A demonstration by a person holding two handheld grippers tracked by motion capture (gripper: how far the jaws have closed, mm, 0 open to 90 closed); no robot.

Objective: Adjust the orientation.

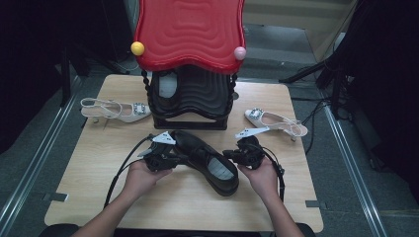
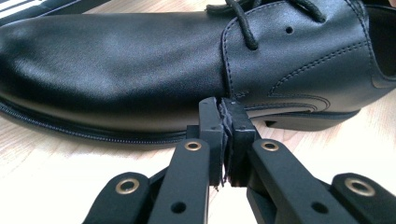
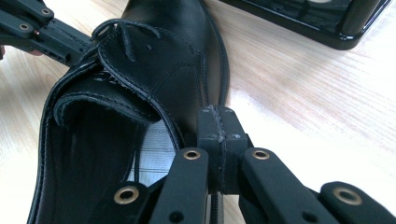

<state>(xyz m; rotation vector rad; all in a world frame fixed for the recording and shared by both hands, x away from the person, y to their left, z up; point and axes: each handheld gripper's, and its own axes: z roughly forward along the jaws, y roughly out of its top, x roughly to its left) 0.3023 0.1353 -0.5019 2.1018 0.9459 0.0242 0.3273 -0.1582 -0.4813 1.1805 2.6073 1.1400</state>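
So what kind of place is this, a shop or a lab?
Probably a test or recording setup, not a shop: a small wooden table between floor rails, cables trailing off, and a red-roofed shoe rack as a prop.

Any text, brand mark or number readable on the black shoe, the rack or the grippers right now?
None.
Black shoe: plain leather and grey insole, no legible print.
Red-topped rack: no label.
Left gripper and right gripper: no markings.

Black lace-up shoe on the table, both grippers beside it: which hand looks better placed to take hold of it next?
Probably right: the right gripper is shut at the black shoe's collar edge, a thin lip to pinch. The left gripper, shut, faces its smooth side.
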